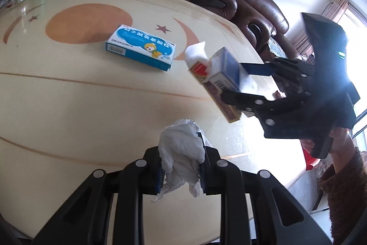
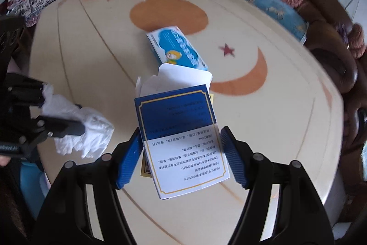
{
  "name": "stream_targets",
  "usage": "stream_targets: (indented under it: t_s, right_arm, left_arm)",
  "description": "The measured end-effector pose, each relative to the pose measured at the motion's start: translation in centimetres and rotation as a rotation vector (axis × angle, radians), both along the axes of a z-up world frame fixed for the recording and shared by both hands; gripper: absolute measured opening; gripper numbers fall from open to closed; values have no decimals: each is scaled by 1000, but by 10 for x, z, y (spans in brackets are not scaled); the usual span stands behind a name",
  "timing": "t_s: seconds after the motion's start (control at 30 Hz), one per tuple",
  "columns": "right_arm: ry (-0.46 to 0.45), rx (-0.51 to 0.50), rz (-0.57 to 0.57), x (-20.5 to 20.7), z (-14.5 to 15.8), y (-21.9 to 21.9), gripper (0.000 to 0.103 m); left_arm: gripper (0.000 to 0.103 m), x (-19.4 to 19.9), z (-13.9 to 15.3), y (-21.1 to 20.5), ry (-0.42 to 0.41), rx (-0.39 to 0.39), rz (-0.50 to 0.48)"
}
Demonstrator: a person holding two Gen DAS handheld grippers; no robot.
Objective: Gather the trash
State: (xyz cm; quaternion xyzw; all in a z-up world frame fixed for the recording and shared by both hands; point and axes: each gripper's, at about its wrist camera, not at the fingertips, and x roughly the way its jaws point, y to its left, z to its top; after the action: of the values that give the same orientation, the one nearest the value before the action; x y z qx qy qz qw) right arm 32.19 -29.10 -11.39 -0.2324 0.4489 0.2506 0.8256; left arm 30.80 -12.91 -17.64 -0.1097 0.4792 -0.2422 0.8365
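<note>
Left wrist, crumpled white tissue [image 1: 181,153], claw-pinched

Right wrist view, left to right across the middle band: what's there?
Left claw shut on the crumpled tissue → dark blue and white box gripped in the right claw → orange crescent printed on the table → brown sofa at the edge.
</note>
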Motion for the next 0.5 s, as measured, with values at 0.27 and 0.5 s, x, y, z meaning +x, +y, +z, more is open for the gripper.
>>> stream_targets:
  t_s: [0.27, 0.5]
  right_arm:
    - [-43, 29, 40, -30, 27, 14, 68]
    - [-62, 27, 39, -55, 39, 22, 68]
  left_arm:
    - [23, -9, 22, 18, -50, 18, 12]
    - [23, -27, 38, 37, -81, 49, 2]
